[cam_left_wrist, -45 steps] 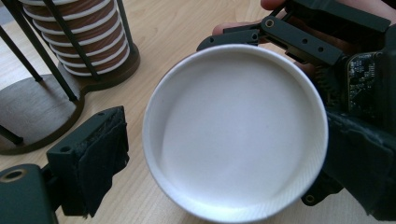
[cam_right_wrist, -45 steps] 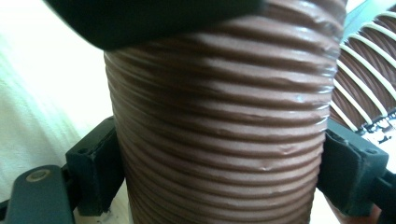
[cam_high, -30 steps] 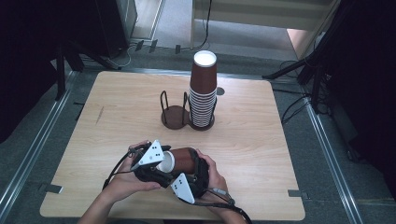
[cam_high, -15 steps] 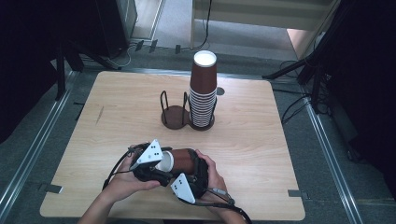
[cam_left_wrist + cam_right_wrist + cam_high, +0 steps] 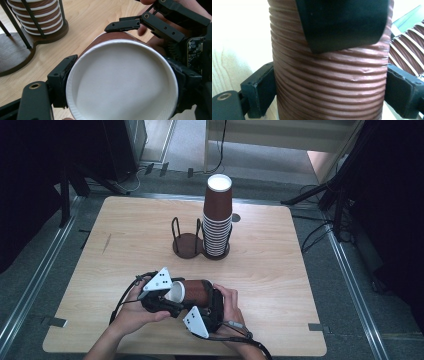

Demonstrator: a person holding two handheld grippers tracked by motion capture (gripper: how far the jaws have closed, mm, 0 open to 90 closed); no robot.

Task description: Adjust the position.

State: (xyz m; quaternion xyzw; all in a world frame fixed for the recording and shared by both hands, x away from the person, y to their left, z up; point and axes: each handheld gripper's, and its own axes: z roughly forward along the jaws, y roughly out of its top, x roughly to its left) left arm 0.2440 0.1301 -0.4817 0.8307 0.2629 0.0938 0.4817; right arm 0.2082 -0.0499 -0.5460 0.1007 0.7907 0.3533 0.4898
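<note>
**Hidden and cropped regions**

In the left gripper view, the cup [image 5: 122, 82] is cut off at the bottom edge, and its rim hides most of the left tool [image 5: 120, 100]. The holder [image 5: 15, 57] and cup stack [image 5: 37, 17] are cropped at the top left. In the right gripper view the cup's ribbed wall runs past the top and bottom edges; its mouth is unseen.
</note>
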